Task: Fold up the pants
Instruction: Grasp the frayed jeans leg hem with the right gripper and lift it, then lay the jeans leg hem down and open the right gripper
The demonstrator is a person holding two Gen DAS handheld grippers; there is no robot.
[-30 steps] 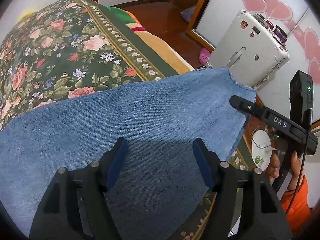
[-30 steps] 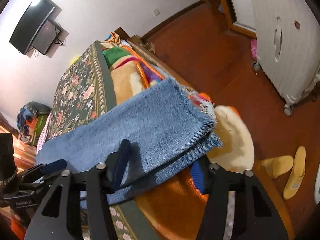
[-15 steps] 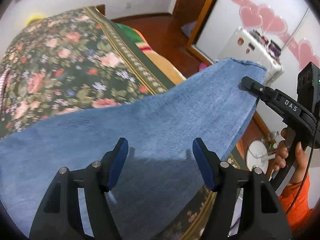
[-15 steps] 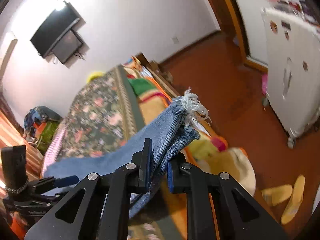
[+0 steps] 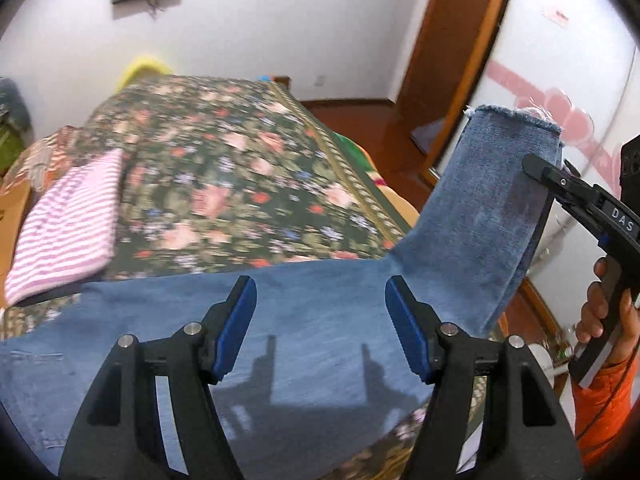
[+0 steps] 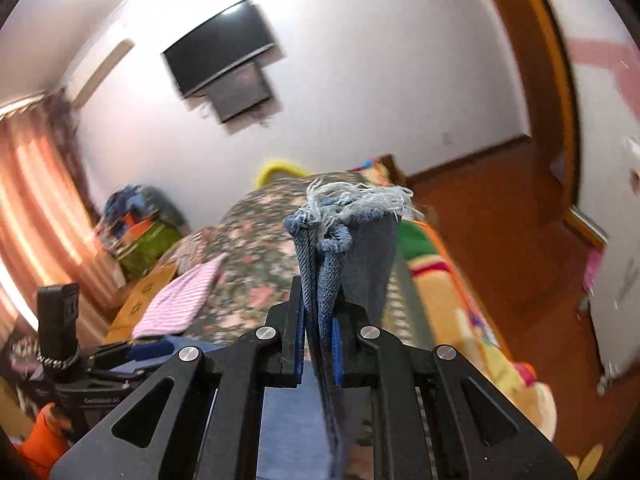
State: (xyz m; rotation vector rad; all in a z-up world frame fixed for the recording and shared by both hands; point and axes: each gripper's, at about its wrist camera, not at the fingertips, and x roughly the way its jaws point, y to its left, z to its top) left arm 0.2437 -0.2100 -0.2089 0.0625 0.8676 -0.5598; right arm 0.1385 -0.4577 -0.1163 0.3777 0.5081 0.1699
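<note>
Left gripper (image 5: 320, 328), in the left wrist view, has its two blue pads wide apart and nothing is between them; it hangs above the blue jeans (image 5: 312, 320) without touching. The jeans lie across the near part of the bed (image 5: 224, 184), which has a dark cover with flowers. One leg end of the jeans rises at the right side, lifted off the bed, with the frayed hem on top. There the right gripper (image 5: 534, 166) bites the edge of this leg, and a hand (image 5: 604, 304) with an orange sleeve holds its handle. A folded cloth with pink and white stripes (image 5: 64, 236) lies on the bed at the left, apart from the jeans.

In the right wrist view, the right gripper (image 6: 318, 340) has just closed, and its jaws are now clamped on the folded denim layers. The frayed hem (image 6: 352, 200) stands up above the fingertips. The rest of the jeans goes down below the jaws. The left gripper (image 6: 152, 350) is seen low at the left, over the blue cloth. A black television (image 6: 220, 52) hangs on the white wall behind.
</note>
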